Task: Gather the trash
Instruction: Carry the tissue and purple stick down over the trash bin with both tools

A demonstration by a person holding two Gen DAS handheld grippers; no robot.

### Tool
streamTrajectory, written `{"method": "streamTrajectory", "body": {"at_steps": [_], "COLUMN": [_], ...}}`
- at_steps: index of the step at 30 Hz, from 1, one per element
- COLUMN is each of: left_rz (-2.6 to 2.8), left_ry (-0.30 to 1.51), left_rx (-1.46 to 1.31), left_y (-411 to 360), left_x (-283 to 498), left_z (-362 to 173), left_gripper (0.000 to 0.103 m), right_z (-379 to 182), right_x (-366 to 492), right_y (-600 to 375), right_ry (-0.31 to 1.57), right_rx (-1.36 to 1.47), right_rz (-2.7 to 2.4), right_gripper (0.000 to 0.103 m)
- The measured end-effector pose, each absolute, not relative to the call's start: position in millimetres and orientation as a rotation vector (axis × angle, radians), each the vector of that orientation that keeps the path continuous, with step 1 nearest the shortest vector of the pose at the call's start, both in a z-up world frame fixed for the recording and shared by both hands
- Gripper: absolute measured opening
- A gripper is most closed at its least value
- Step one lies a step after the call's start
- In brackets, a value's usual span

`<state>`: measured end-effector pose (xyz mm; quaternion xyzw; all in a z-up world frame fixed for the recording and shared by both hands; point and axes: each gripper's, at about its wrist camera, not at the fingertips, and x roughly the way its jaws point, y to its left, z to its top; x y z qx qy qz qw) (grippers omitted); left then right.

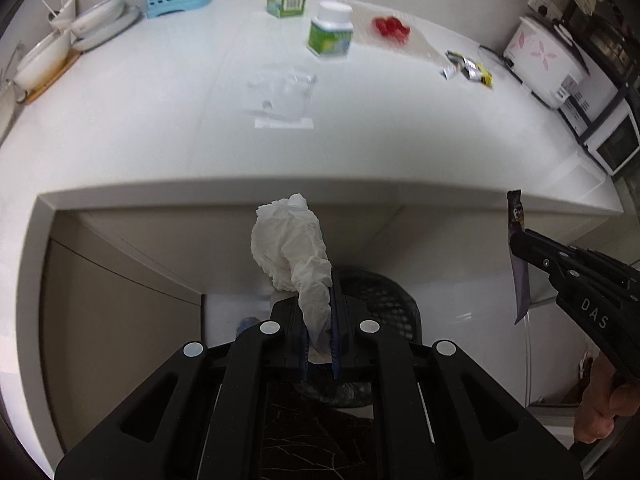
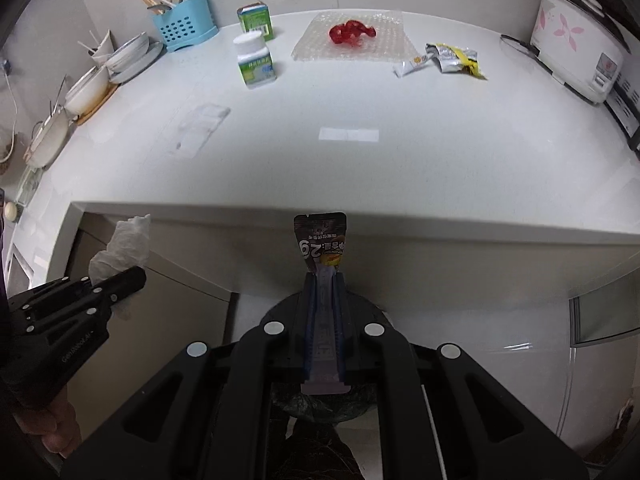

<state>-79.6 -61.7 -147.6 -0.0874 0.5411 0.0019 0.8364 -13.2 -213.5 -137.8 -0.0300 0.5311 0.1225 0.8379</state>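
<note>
My left gripper (image 1: 320,292) is shut on a crumpled white tissue (image 1: 290,240), held below the counter edge above a black mesh trash bin (image 1: 384,300). The tissue also shows in the right wrist view (image 2: 124,240). My right gripper (image 2: 324,280) is shut on a dark snack wrapper (image 2: 322,240), above the bin's bag (image 2: 320,404). The wrapper shows in the left wrist view (image 1: 518,256). On the white counter (image 2: 360,168) lie a red wrapper (image 2: 352,34) on bubble wrap (image 2: 316,48), silver-yellow wrappers (image 2: 452,58), a clear plastic bag (image 1: 282,94) and a white slip (image 2: 348,135).
A white-capped green bottle (image 2: 256,62), a green carton (image 2: 255,20), a blue utensil holder (image 2: 182,26) and stacked dishes (image 2: 132,56) stand at the back left. A rice cooker (image 2: 576,44) stands at the right. Cabinet fronts (image 2: 160,320) lie below the counter.
</note>
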Motion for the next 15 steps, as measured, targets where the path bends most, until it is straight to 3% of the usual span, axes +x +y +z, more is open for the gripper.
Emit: {"method": "streamTrajectory", "body": {"at_steps": [15], "left_rz": [0.0], "left_ry": [1.222], "left_rx": [-0.309], "left_y": [-65], "left_x": [-99], "left_z": [-236], "left_gripper": [0.007], "right_z": [-255], "right_x": [-37], "right_y": [-214], "right_ry": [1.217], "right_rx": [-0.072], "right_rz": [0.268], "right_gripper": [0.008]}}
